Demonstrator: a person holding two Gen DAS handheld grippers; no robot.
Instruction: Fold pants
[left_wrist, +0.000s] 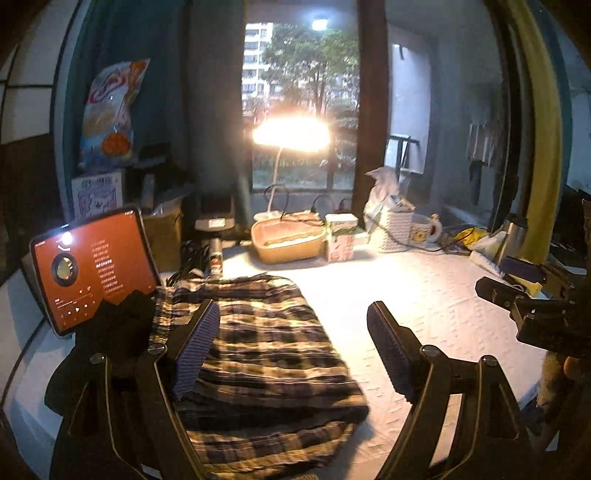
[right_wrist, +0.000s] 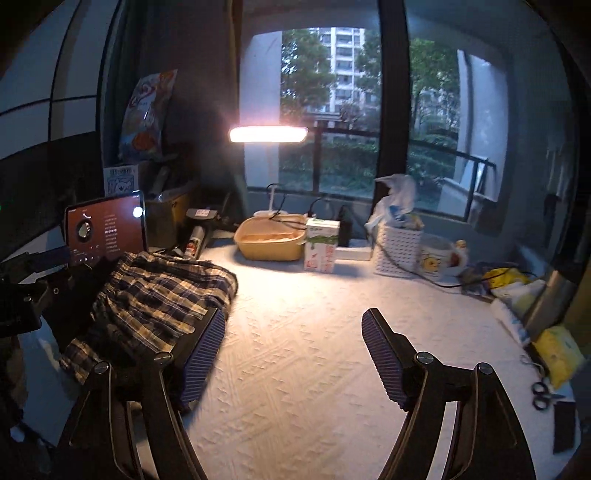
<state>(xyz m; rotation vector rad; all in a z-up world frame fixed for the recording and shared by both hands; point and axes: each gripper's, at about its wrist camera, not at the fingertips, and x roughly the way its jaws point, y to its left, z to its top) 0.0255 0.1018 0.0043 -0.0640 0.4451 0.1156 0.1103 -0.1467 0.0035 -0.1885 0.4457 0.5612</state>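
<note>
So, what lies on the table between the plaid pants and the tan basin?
Nothing: in the right wrist view only bare white table cover lies between the plaid pants and the tan basin.

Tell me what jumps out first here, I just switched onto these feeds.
The lit desk lamp glares at the back in front of the window. The plaid pants lie folded in a bundle on the white tabletop, at its left side, just before a glowing orange tablet. Both grippers, left and right, are open and empty.
</note>
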